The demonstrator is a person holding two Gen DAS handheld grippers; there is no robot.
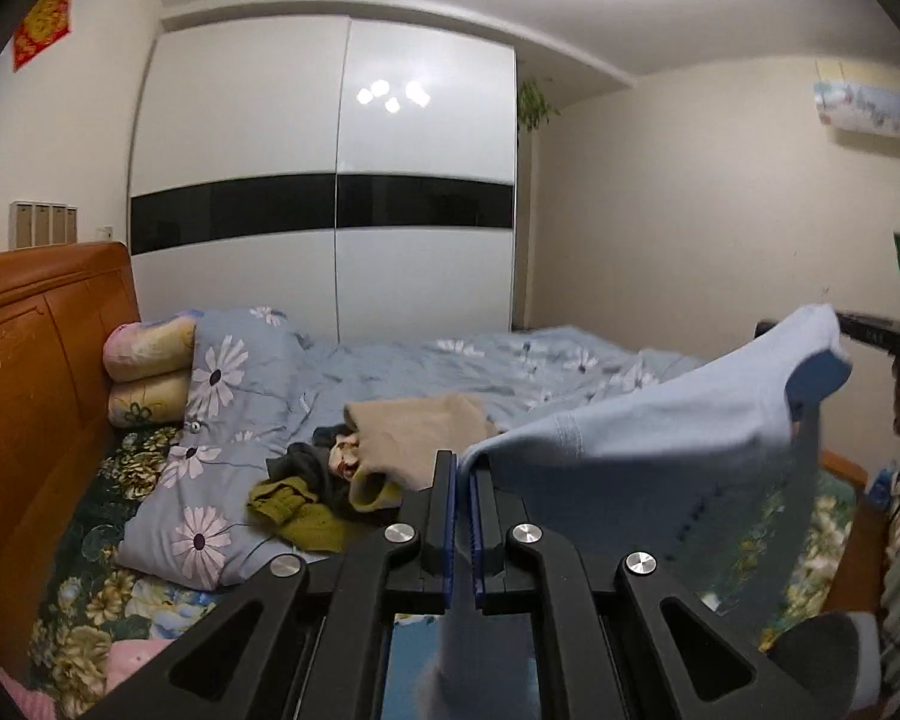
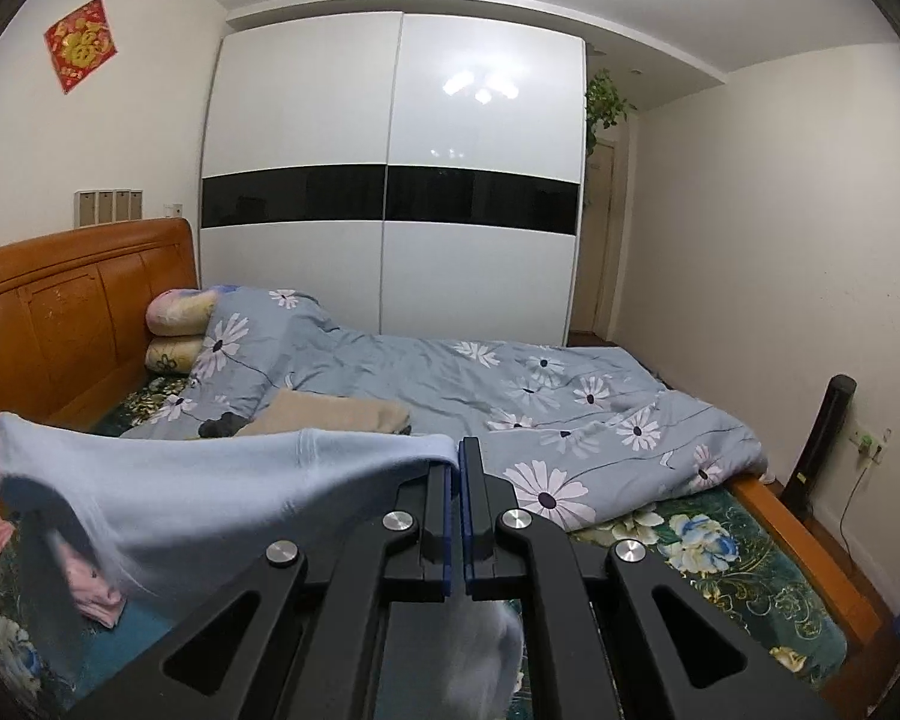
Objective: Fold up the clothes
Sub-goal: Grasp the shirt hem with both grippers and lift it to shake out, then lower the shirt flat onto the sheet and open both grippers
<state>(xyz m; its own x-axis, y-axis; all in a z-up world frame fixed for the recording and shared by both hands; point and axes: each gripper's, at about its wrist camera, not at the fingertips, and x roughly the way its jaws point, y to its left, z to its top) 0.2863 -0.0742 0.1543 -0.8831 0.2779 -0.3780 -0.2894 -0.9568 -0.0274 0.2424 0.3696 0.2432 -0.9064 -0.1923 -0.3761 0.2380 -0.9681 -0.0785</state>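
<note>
A light blue garment (image 1: 660,438) is held up above the bed, stretched between both grippers. My left gripper (image 1: 463,468) is shut on one edge of it, and the cloth runs off to the right. My right gripper (image 2: 456,456) is shut on the other edge, and the light blue garment (image 2: 210,492) runs off to the left. Part of the cloth hangs down between each pair of fingers. A pile of other clothes (image 1: 330,480) with a beige piece (image 1: 414,426) on top lies on the bed behind it.
The bed has a blue floral quilt (image 2: 540,408), a dark floral sheet (image 2: 720,546), pillows (image 1: 150,372) and an orange wooden headboard (image 1: 36,360) at left. A pink garment (image 2: 90,594) lies on the sheet. A white wardrobe (image 2: 390,180) stands behind.
</note>
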